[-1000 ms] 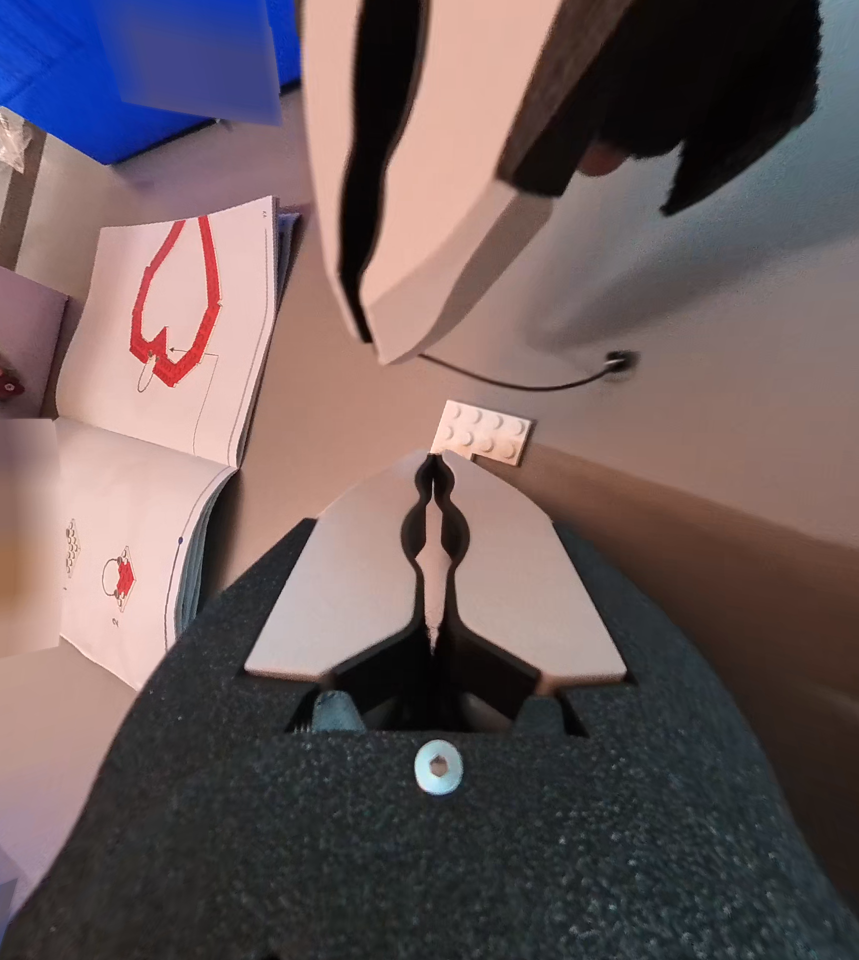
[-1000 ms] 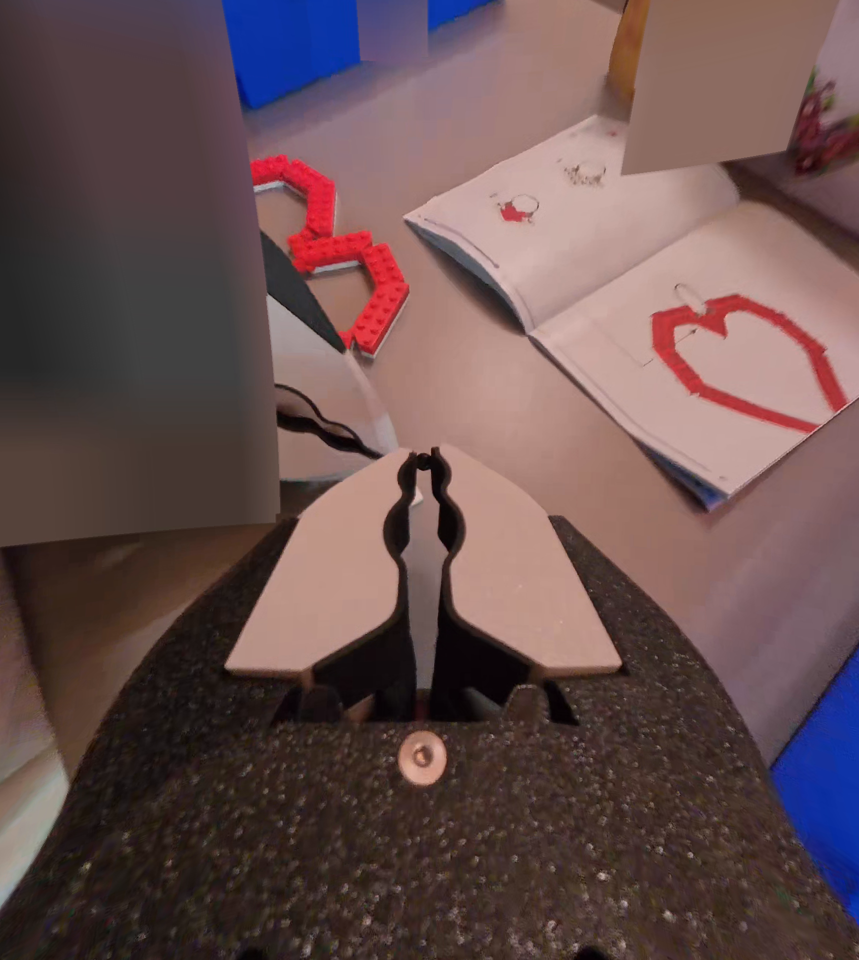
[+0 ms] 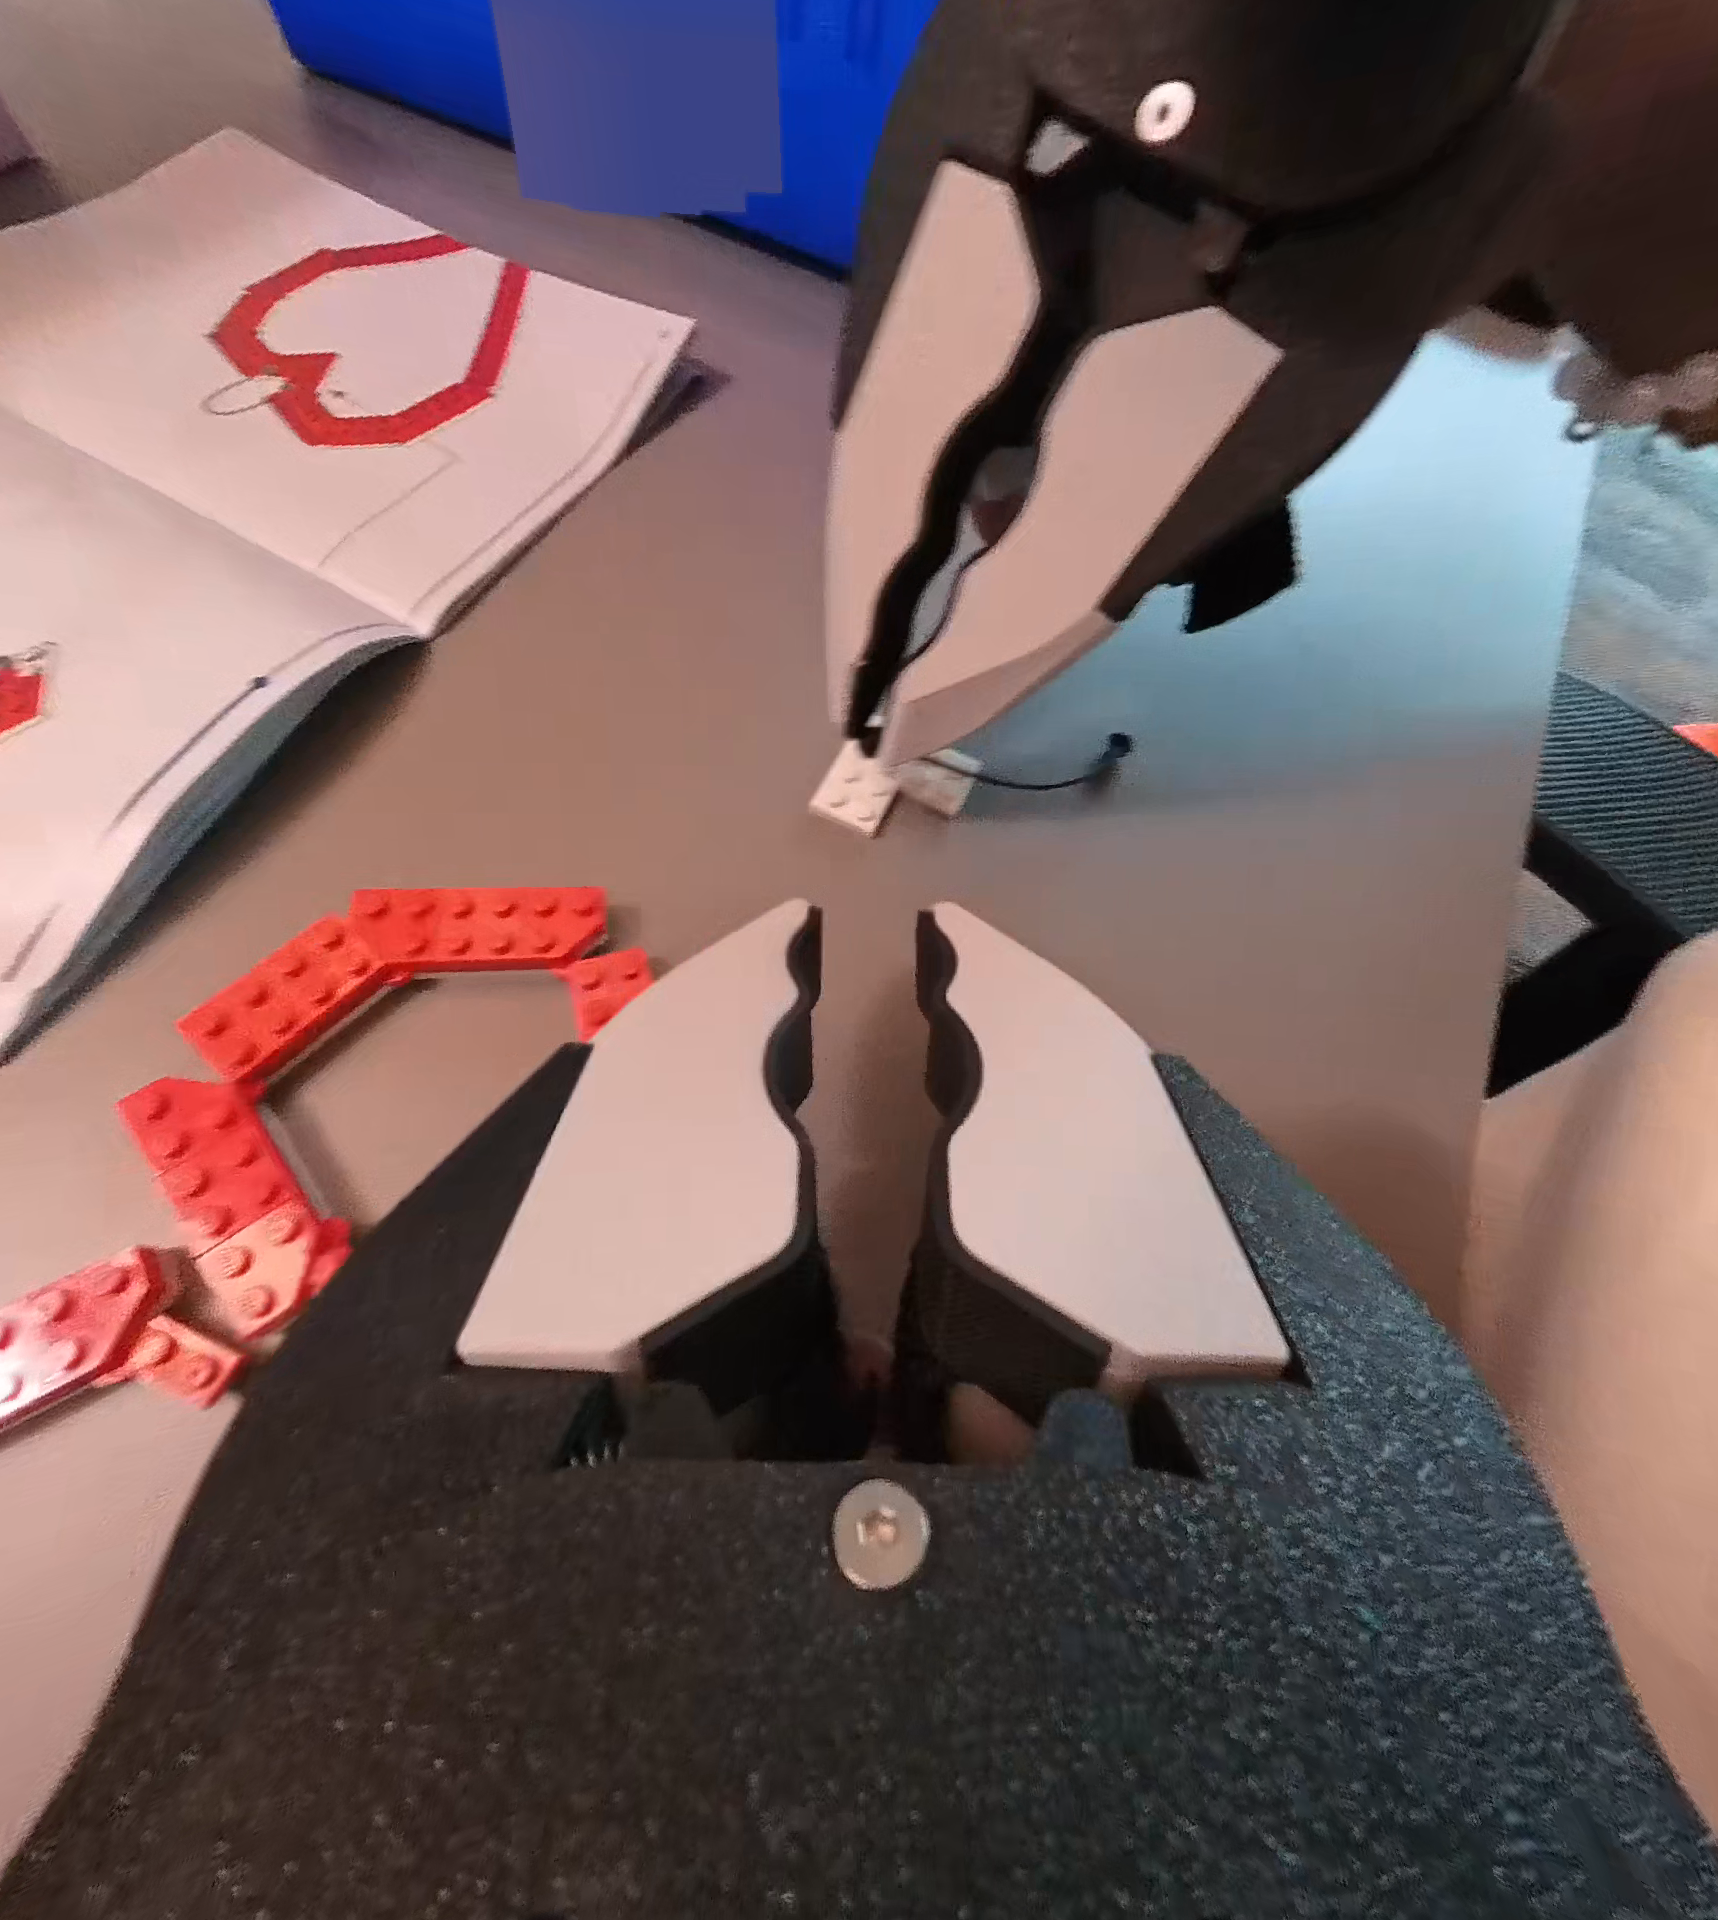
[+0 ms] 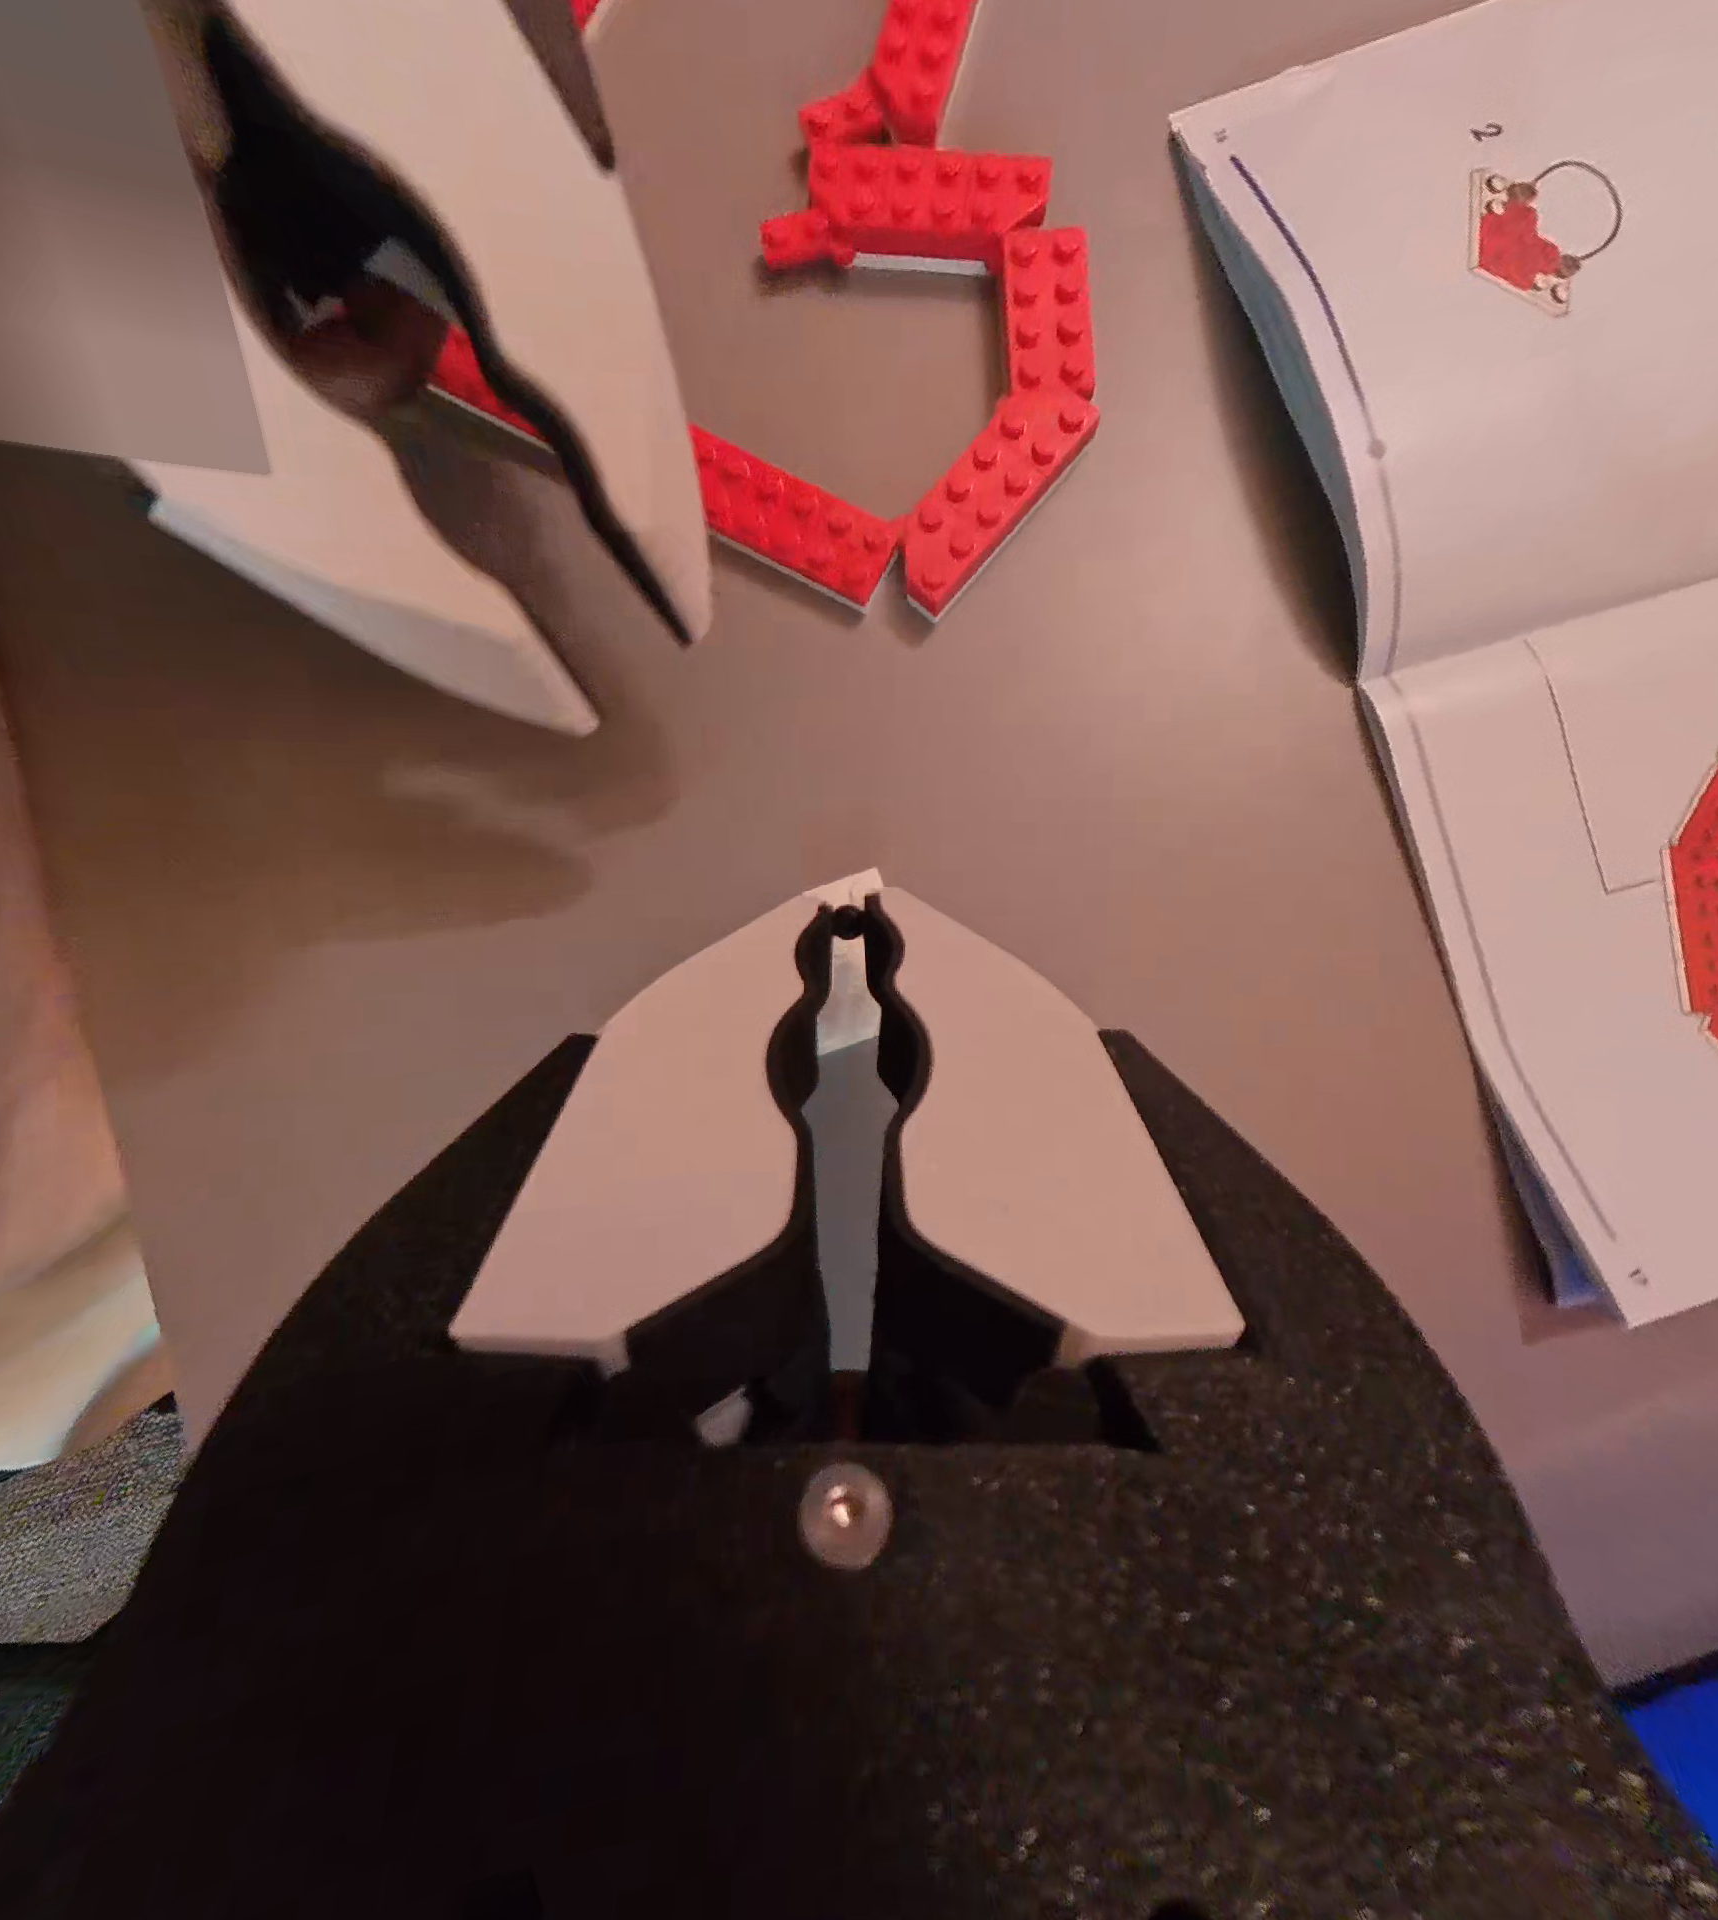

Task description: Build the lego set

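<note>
Right gripper (image 4: 850,914): tips nearly together, pinched on a small white square studded plate (image 3: 857,792) that sits on the brown table (image 3: 689,748). From the left wrist view it bites the plate's far corner; a second white piece (image 3: 938,787) lies just behind, touching or nearly so, can't tell which.

Left gripper (image 3: 867,920): part open, narrow gap, holding nothing, hovering above the table short of the white plate.

Progress, my read: the red studded-plate heart outline (image 3: 335,1049) is partly built. Several angled segments are chained into a curve, white showing under some edges. The open white instruction booklet (image 3: 242,499), toward the table's far-left side, pictures a closed heart, so the loop isn't finished. The white plate probably goes in next.

Hard to see:
- heart outline is cut off by frame edges and covered by the left gripper in the right wrist view
- plate mostly hidden behind the right gripper's own tips there
- thin black cable (image 3: 1052,774) beyond the plates, purpose unclear
</note>
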